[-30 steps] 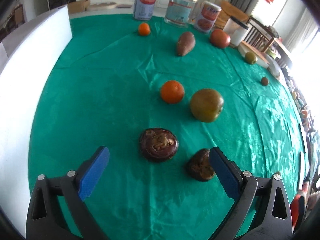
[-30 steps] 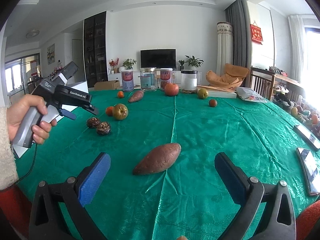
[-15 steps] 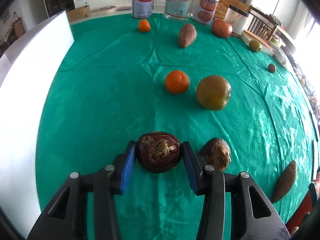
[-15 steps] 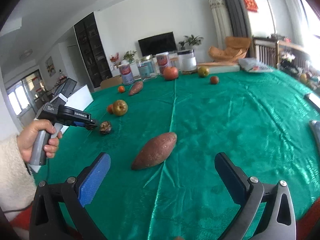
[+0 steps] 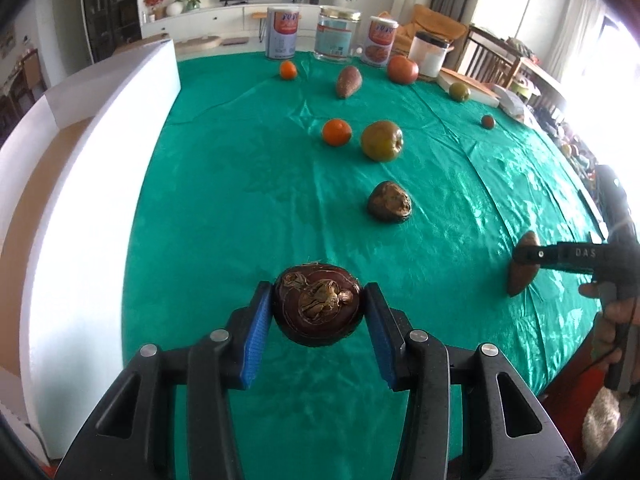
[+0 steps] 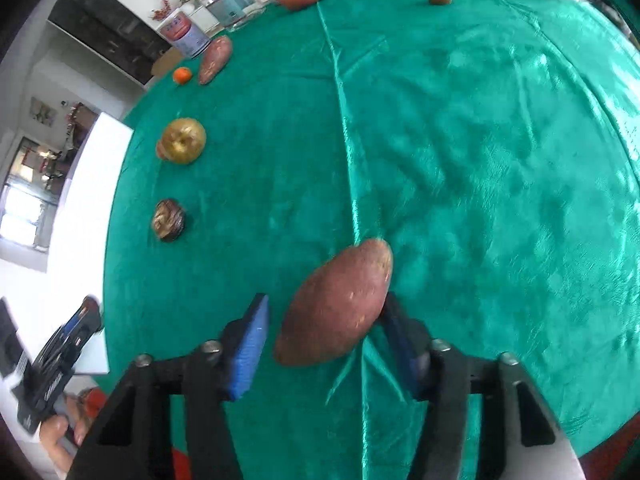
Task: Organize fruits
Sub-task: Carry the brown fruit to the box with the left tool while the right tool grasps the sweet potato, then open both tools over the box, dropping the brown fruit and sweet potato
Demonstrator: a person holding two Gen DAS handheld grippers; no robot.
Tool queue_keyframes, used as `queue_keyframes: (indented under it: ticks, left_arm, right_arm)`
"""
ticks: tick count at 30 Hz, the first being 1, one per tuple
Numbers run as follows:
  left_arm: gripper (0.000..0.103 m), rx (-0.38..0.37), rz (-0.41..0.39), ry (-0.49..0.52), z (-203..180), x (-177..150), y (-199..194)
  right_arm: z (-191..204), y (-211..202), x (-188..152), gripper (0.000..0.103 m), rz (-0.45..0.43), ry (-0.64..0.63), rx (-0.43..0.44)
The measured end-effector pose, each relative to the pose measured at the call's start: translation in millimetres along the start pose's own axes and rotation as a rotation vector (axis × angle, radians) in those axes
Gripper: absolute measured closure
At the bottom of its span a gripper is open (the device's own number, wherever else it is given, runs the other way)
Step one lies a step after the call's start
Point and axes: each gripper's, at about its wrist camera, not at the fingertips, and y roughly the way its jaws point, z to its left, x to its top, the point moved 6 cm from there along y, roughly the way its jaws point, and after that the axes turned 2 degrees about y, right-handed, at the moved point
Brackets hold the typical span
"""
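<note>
Green satin cloth covers a round tabletop scattered with fruit and vegetables. In the left wrist view, the left tool is clamped on a dark brown, ridged round fruit, with both blue pads pressing its sides. Ahead of that tool and a little to the right lies a second dark fruit on the cloth. Beyond it sit a greenish-brown apple and, just beside it on the left, an orange. Farther ahead are a smaller orange, a sweet potato and a red tomato, with three tins and a jar along the far edge. A white foam box stands to the left of the tool.

In the right wrist view, the right tool has its jaws closing around a reddish-brown sweet potato, which lies slanted between them. The right pad touches it, while a gap shows beside the left blue pad. The picture is blurred. Far left of this tool, near the cloth's edge, a hand holds the left tool.
</note>
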Motion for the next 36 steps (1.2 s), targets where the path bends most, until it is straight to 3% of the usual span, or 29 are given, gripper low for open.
queue_keyframes:
  ticks: [5,8,11,14,16,21,24,30,33,36]
  left_arm:
    - [0.056,-0.053,-0.013,-0.016,1,-3,-19]
    - [0.056,-0.110,-0.027,-0.068,13,-1,-42]
    - [0.056,-0.132,-0.081,-0.121,41,13,-82]
    - [0.056,-0.064,-0.147,-0.165,84,29,-118]
    - [0.056,0.038,-0.179,-0.204,123,35,-134]
    - [0.056,0.217,-0.117,-0.331,211,16,-123]
    - [0.056,0.257,-0.058,-0.380,241,-4,-107]
    - [0.055,0.284,-0.015,-0.449,272,-33,-92]
    - [0.051,0.307,-0.008,-0.459,280,-40,-90]
    - [0.039,0.326,-0.023,-0.461,279,-36,-92]
  right_arm:
    - [-4,2,8,0.060,0.045,0.041,0.027]
    - [2,-6,13,0.060,0.087,0.089,0.156]
    - [40,-29,20,0.060,0.080,0.041,0.256]
    - [108,-54,28,0.060,0.066,-0.065,0.358]
    - [170,-65,28,0.060,0.064,-0.175,0.426]
    - [332,-55,-19,0.060,0.116,-0.478,0.528]
    - [399,-22,-59,0.060,0.165,-0.609,0.522]
    - [462,54,-111,0.060,0.223,-0.795,0.391]
    - [472,71,-115,0.059,0.222,-0.793,0.367]
    - [475,60,-93,0.052,0.169,-0.752,0.391]
